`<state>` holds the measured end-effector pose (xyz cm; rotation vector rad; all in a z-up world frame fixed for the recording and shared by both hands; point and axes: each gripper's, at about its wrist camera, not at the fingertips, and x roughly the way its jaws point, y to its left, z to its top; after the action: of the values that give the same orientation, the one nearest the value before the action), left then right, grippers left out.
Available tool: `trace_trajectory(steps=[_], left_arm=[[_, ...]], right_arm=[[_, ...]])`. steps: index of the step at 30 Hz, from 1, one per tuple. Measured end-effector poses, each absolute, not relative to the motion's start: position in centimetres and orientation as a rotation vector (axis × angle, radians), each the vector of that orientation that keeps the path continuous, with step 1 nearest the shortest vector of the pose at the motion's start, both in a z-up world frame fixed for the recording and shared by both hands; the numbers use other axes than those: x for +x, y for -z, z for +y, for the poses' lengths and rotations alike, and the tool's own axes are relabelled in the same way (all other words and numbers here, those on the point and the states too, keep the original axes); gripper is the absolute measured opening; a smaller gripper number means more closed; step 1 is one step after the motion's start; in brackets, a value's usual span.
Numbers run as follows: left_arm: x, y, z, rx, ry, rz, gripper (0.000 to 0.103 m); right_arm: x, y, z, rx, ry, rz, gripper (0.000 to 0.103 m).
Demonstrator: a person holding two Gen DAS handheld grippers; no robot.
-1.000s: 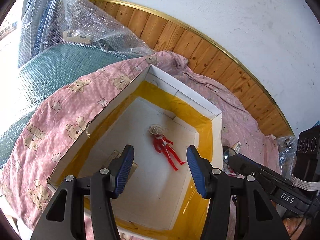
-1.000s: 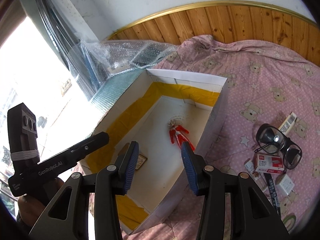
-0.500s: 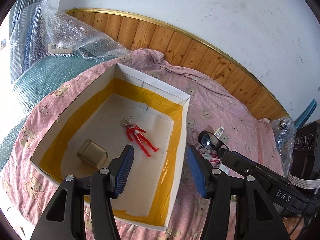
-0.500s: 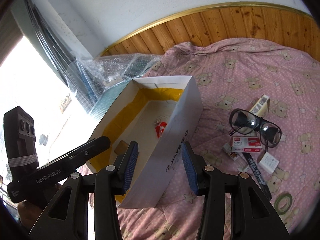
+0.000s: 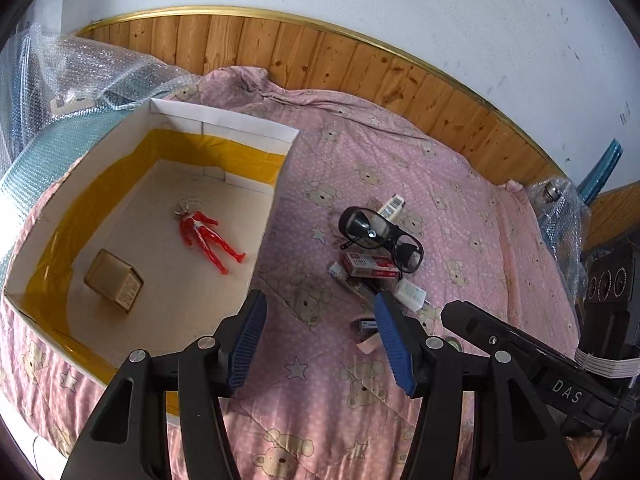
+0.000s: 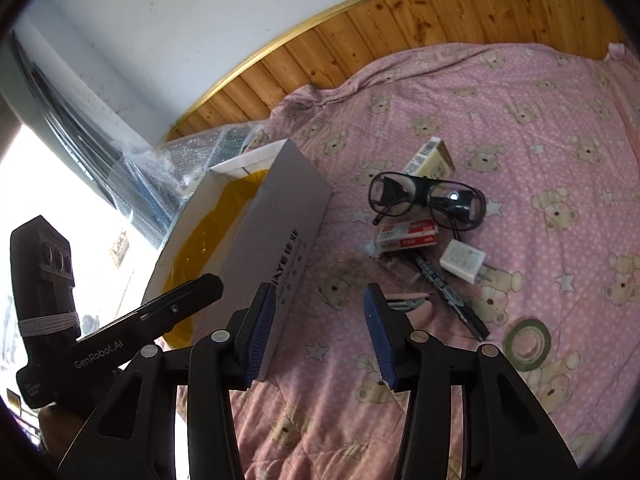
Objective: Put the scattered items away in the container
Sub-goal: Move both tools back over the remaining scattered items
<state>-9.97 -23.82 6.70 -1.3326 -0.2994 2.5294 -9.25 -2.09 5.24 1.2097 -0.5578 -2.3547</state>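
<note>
Both tools, left tool (image 5: pixel 318 344) and right tool (image 6: pixel 322 332), gape wide and empty over the pink bear-print bedspread (image 5: pixel 460 200), white yellow-lined cardboard box (image 5: pixel 224 120) alongside.

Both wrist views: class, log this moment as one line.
left gripper open | right gripper open | box: toy figure | goggles outside

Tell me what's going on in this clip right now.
A person holds two open, empty grippers, left gripper and right gripper, above a pink bedspread. The box holds a red figure and a small carton. Glasses, a staple box and a tape roll lie outside.
</note>
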Motion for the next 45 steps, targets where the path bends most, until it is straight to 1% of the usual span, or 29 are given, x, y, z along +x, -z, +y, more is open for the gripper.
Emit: trace_trajectory(steps=[9,17,28,37,45], left_arm=[[-9.9,-4.7,-20.0,-1.385,-2.468,-0.232,0.058],[-10.7,-2.2,-17.0,-1.447,-2.405,-0.161,0.058],[-12.5,0.9,-15.3,-1.525,-2.348,-0.126,0.058],[-14.4,4.1,-15.3,-1.604,-2.299,-0.134,0.058],[-15.8,6.4,-16.0,-1.649,-2.264,-0.198,0.058]], right_arm=[[-8.7,-2.9,1.9,1.261,2.370,-0.645,0.049],[-9.1,-1.1,3.6,1.308,2.367,-0.686,0.049],[-10.4,1.8,4.4,1.394,2.344,-0.722,0.049],[-11.9,4.0,4.5,1.472,2.324,-0.722,0.049],[-13.0,5.6,4.2,1.536,2.319,-0.690,0.049]])
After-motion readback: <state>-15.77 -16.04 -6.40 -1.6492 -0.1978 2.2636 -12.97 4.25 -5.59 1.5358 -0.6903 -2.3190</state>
